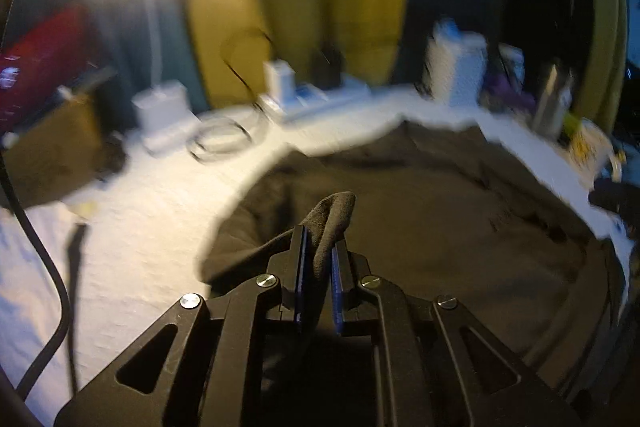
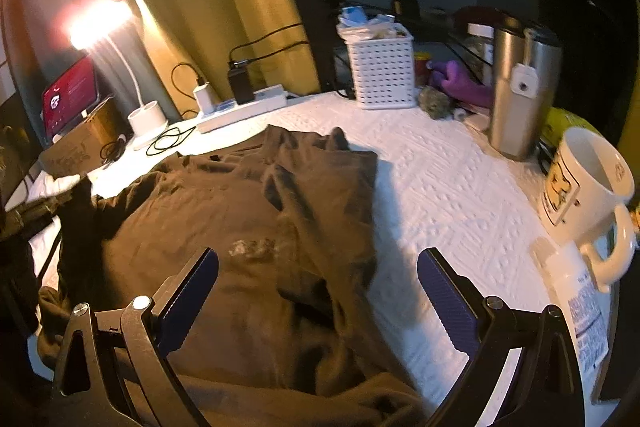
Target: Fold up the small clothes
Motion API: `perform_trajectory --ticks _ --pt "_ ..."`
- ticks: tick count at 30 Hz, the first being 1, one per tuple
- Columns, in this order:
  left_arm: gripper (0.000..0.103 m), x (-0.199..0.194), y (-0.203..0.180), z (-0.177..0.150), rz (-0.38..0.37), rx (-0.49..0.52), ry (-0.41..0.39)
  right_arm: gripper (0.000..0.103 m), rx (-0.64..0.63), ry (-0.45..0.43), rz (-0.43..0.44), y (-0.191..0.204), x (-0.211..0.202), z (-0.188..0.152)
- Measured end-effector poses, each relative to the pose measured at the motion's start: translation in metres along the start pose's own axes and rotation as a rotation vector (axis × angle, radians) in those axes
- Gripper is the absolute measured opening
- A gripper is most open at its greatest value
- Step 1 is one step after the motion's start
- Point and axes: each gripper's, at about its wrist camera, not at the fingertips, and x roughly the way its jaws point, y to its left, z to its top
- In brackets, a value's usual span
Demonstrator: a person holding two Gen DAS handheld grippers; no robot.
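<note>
At the left, the left gripper (image 1: 320,247) has its fingers pressed together on a bunched fold of the brown garment (image 2: 248,227), pinching an edge lifted clear of the rest of the cloth; the left wrist view is blurred, so which edge this is cannot be told. The garment lies spread and rumpled on the white-covered table (image 2: 440,179), reaching from near the lamp (image 2: 146,115) and power strip (image 2: 244,109) at the far left towards the near edge, with one side already turned over itself along its right margin. Its long axis seems to run away from the cameras, so a fold would likely carry the pinched edge across towards the right. The right gripper (image 2: 318,287) hangs low over the garment's right border with its fingers spread wide, one over cloth, the other over bare table, gripping nothing. It is the nearer one to that right border. Further right stand a white basket (image 2: 382,73), a steel tumbler (image 2: 520,91) and a mug (image 2: 588,187), well clear of the cloth.
</note>
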Motion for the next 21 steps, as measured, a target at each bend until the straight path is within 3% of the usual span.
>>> perform_trajectory --ticks 2,4,6,11,15,21 --pt "0.017 0.015 -0.008 -0.004 -0.058 0.007 0.069 0.100 0.011 0.002 -0.002 -0.004 0.000 -0.002" --pt "0.052 0.014 -0.012 -0.007 -0.122 -0.006 0.098 0.100 0.017 0.006 -0.004 -0.007 0.000 -0.005" --pt "0.063 0.000 -0.012 -0.009 -0.177 -0.011 0.083 0.100 0.018 0.007 -0.006 -0.009 -0.001 -0.006" --pt "0.063 -0.041 0.011 -0.013 -0.108 0.022 0.025 0.100 0.019 0.008 -0.006 -0.011 -0.001 -0.006" --pt "0.063 -0.035 0.044 -0.026 -0.031 -0.020 0.048 0.100 0.009 0.018 0.000 -0.002 0.002 -0.006" --pt "0.063 -0.005 0.053 -0.046 -0.137 -0.047 0.138 0.100 -0.016 0.032 0.001 0.015 0.005 -0.006"
